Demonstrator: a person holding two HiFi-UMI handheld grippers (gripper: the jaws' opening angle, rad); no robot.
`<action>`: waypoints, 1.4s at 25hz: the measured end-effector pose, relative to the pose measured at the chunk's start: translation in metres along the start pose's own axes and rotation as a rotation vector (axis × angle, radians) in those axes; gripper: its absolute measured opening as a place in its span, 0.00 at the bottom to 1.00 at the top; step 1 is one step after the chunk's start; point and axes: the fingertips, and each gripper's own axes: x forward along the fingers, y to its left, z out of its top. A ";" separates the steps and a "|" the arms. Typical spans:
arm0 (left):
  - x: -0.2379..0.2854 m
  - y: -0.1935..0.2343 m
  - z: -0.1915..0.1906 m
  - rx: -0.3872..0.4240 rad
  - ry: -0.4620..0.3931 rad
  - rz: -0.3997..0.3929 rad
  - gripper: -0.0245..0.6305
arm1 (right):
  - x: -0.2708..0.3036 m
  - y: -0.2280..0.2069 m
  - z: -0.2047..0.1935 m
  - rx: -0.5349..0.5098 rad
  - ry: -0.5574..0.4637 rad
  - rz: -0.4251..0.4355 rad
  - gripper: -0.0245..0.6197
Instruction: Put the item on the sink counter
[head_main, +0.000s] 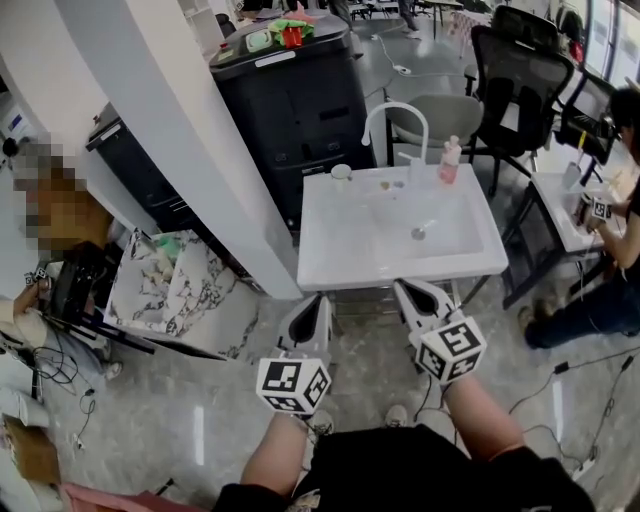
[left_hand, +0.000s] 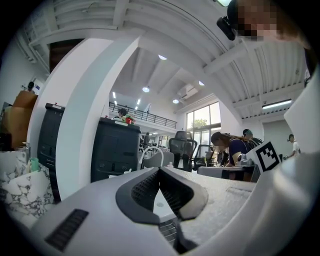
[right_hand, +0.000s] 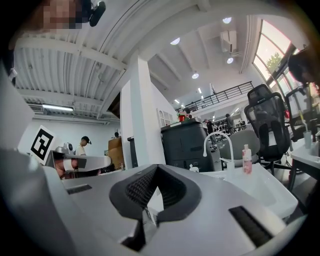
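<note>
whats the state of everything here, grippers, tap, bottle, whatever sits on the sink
left gripper: shut, empty
right gripper: shut, empty
faucet: no water seen running
pink bottle: upright on the sink back rim, right of the faucet
small white container: upright at the sink's back left corner

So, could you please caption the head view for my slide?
Left tongs and right tongs, shut and empty, face a white sink; pink bottle beside its faucet.
</note>
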 end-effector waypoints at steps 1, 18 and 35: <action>-0.005 0.006 0.001 0.004 0.001 -0.004 0.04 | 0.004 0.006 0.000 0.003 -0.003 -0.004 0.03; -0.052 0.112 -0.003 -0.040 0.045 -0.135 0.04 | 0.046 0.093 -0.029 0.010 0.020 -0.171 0.03; -0.051 0.099 0.004 -0.042 0.030 -0.130 0.04 | 0.038 0.091 -0.018 -0.012 0.019 -0.158 0.03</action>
